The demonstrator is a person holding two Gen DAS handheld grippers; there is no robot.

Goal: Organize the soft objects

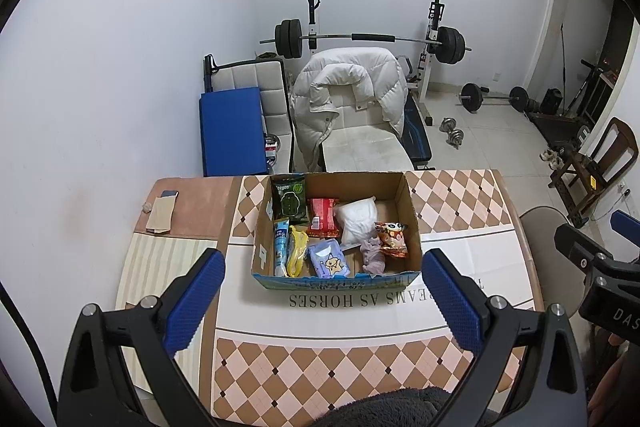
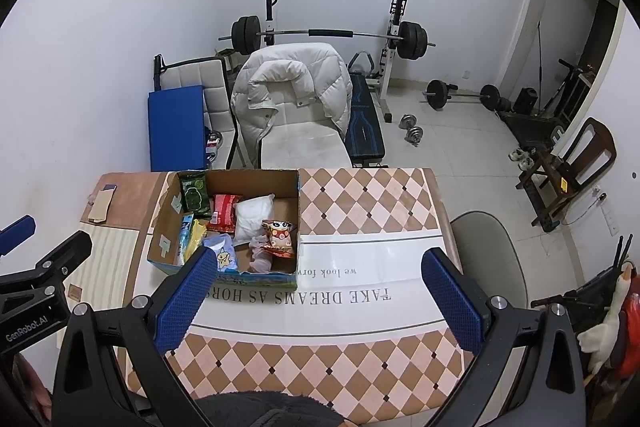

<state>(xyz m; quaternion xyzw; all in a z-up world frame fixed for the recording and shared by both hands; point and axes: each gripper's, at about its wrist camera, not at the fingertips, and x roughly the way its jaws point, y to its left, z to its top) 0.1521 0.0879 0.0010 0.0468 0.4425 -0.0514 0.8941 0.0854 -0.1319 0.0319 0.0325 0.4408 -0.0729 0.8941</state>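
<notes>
Left tool: the left tool (image 1: 324, 291) is wide open and holds nothing. Its two blue fingers (image 1: 196, 301) stand far apart at the bottom of the left view, above the surface and not touching the box.
Right tool: the right tool (image 2: 320, 293) is wide open too and holds nothing. It sits at the bottom of the right view. One blue finger (image 2: 186, 301) shows in front of the near left corner of the box.
Box: the cardboard box (image 1: 412, 215) sits open on the surface, in the middle of the left view. In the right view it is left of the middle.
Things in the box: all the soft things lie inside it. A green packet (image 1: 289, 201) leans in the far left corner. A red packet (image 1: 322, 217) is next to it. A white bag (image 1: 357, 219) lies in the middle. An orange snack bag (image 1: 393, 239) is on the right side. A gray cloth (image 1: 373, 255) lies beside the snack bag, at the near side. A light blue packet (image 1: 330, 259) with a star on it is near the front. A yellow thing (image 1: 297, 251) and a blue tube (image 1: 281, 247) lie along the left side.
Surface: the surface (image 1: 360, 359) has a brown and pink diamond pattern and a white strip with letters.
Far left of the surface: a tan paper (image 1: 161, 215) lies there, well apart from the box.
Behind: a chair with a white coat (image 1: 352, 87) stands past the surface, and a bar with weights (image 1: 368, 39) is at the wall.
</notes>
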